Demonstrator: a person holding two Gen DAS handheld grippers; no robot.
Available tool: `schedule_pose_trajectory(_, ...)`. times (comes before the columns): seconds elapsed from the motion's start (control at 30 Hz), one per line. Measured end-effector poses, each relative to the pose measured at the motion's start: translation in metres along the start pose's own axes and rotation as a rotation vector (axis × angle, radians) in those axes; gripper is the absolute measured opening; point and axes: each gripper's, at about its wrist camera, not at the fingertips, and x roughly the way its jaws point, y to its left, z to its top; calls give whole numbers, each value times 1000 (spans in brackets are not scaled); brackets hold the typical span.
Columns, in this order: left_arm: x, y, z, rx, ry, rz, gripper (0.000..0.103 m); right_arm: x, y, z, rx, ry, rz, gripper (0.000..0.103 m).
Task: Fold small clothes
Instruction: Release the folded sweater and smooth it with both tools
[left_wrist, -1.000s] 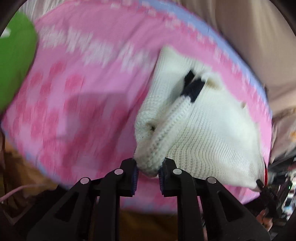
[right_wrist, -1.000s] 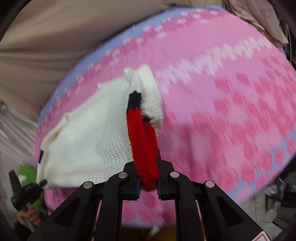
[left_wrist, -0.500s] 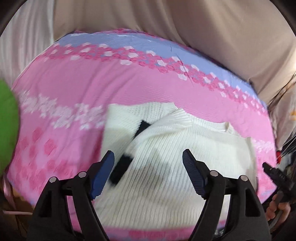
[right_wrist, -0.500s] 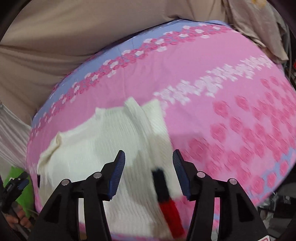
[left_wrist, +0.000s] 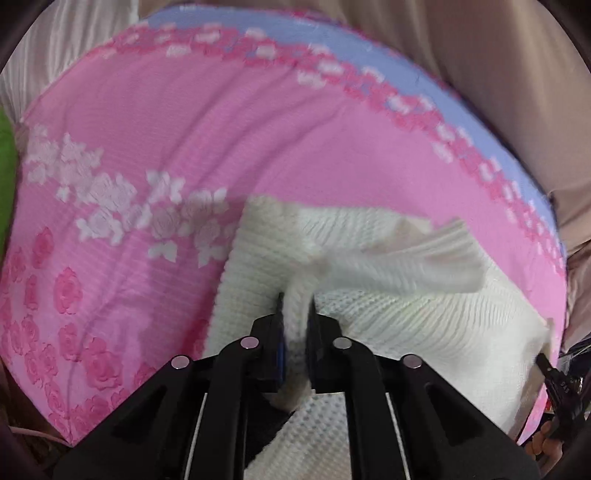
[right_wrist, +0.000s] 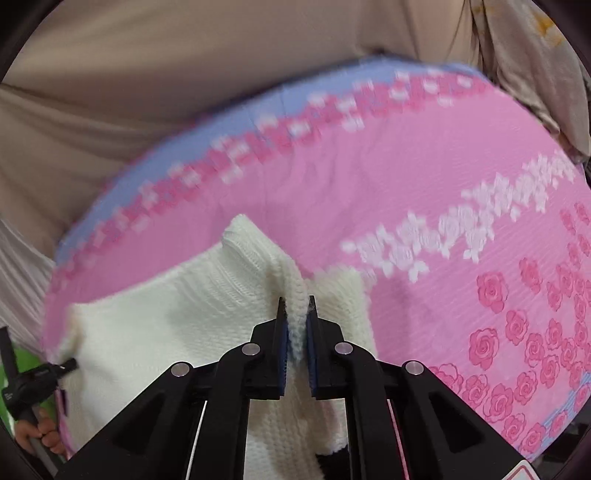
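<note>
A small cream knit sweater (left_wrist: 424, 317) lies on a pink flowered blanket (left_wrist: 184, 147). My left gripper (left_wrist: 295, 306) is shut on a ridge of the sweater's knit near its left side. In the right wrist view the sweater (right_wrist: 166, 321) fills the lower left, and my right gripper (right_wrist: 295, 308) is shut on a pinched fold of its knit near the right edge. A dark cuff (right_wrist: 332, 463) peeks out at the bottom. Both views are blurred by motion.
The blanket (right_wrist: 443, 206) has a blue border at its far edge, with beige fabric (right_wrist: 184, 74) behind it. A green item (left_wrist: 5, 170) sits at the far left. The other gripper's tip (left_wrist: 557, 384) shows at the right edge.
Half a second ago both grippers were open above the sweater. Now both have closed on folds of the cream knit. A second ago they held the sleeve ends.
</note>
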Motion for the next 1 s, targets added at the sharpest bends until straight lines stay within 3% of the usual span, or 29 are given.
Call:
schedule_pose_trajectory(0.13,-14,-9,5,35,-7,17,19,0,0,-1,36,-11,9,9)
schedule_pose_trajectory(0.2,-37,-2,6,19,-83,9,29,-21,5,-2,27,-55,3,12)
schedule_pose_trajectory(0.27,-52,8,8,9,-158,64,44,-42,12,-9,-3,-99,-33,21)
schedule_pose_trajectory(0.33,-45,20,16,11,-156,152,47,-58,18,-22,-11,-114,17,21)
schedule_pose_trajectory(0.4,-24,35,17,0,-98,244,45,-67,35,-41,-28,-95,85,21)
schedule_pose_trajectory(0.43,-19,44,15,-35,-59,259,38,-68,48,-50,-59,-81,108,21)
schedule_pose_trajectory(0.5,-36,50,2,-86,-80,153,38,-61,85,-71,-146,-19,190,21)
schedule_pose_trajectory(0.53,-46,44,-5,-70,-98,141,38,-55,103,-82,-201,21,226,21)
schedule_pose_trajectory(0.6,-65,19,-24,22,-122,95,39,-41,142,-108,-351,99,266,21)
schedule_pose_trajectory(0.67,-73,-3,-42,100,-108,56,39,-28,162,-125,-457,148,234,17)
schedule_pose_trajectory(0.73,-66,-25,-65,191,-57,41,39,-28,152,-127,-459,131,179,7)
schedule_pose_trajectory(0.77,-59,-30,-75,227,-36,63,39,-30,138,-123,-423,119,156,7)
schedule_pose_trajectory(0.8,-47,-32,-88,264,-2,116,39,-33,115,-118,-364,106,120,7)
schedule_pose_trajectory(0.87,-37,-23,-100,273,35,152,40,-40,57,-109,-228,94,49,6)
schedule_pose_trajectory(0.93,-44,-13,-106,278,8,153,40,-43,6,-109,-122,97,-18,5)
schedule_pose_trajectory(1.0,-47,-11,-108,290,6,166,40,-48,-26,-111,-37,119,39,0)
